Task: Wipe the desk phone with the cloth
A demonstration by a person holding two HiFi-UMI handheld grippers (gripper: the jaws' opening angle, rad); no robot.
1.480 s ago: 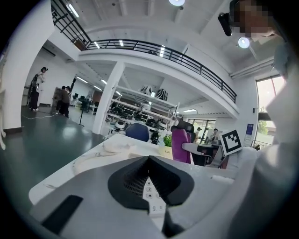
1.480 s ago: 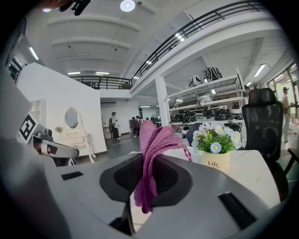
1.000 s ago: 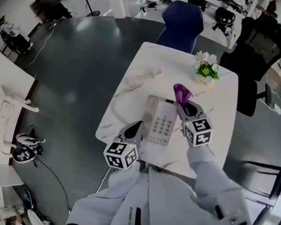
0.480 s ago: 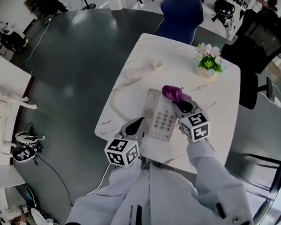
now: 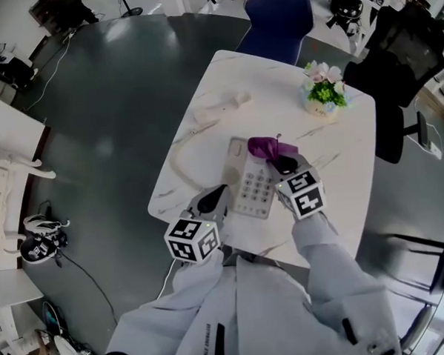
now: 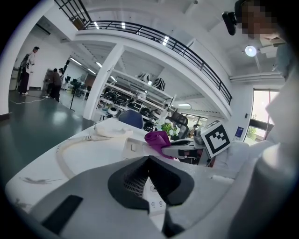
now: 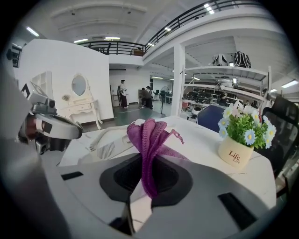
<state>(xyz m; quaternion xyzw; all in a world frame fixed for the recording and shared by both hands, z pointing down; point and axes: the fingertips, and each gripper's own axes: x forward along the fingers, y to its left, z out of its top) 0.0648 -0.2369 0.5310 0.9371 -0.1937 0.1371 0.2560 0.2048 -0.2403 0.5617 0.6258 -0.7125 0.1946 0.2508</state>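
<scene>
The beige desk phone (image 5: pixel 250 185) lies on the white table (image 5: pixel 347 166), its keypad facing up. Its handset (image 5: pixel 218 108) lies off the cradle further back, joined by a curled cord (image 5: pixel 178 164). My right gripper (image 5: pixel 283 162) is shut on a purple cloth (image 5: pixel 267 145), and the cloth rests on the phone's upper right part. In the right gripper view the cloth (image 7: pixel 149 140) stands bunched up out of the jaws, with the phone (image 7: pixel 108 150) just behind. My left gripper (image 5: pixel 211 201) is shut on nothing at the phone's near left edge, with keys (image 6: pixel 154 193) showing below its jaws.
A small flower pot (image 5: pixel 321 95) stands at the table's far right corner. A blue chair (image 5: pixel 282 18) is behind the table and a black chair (image 5: pixel 394 60) at its right. Dark floor surrounds the table. People stand far off (image 6: pixel 27 70).
My right gripper has carried the cloth leftwards, from beside the phone's top right onto its upper part. The left gripper has stayed at the phone's near left edge.
</scene>
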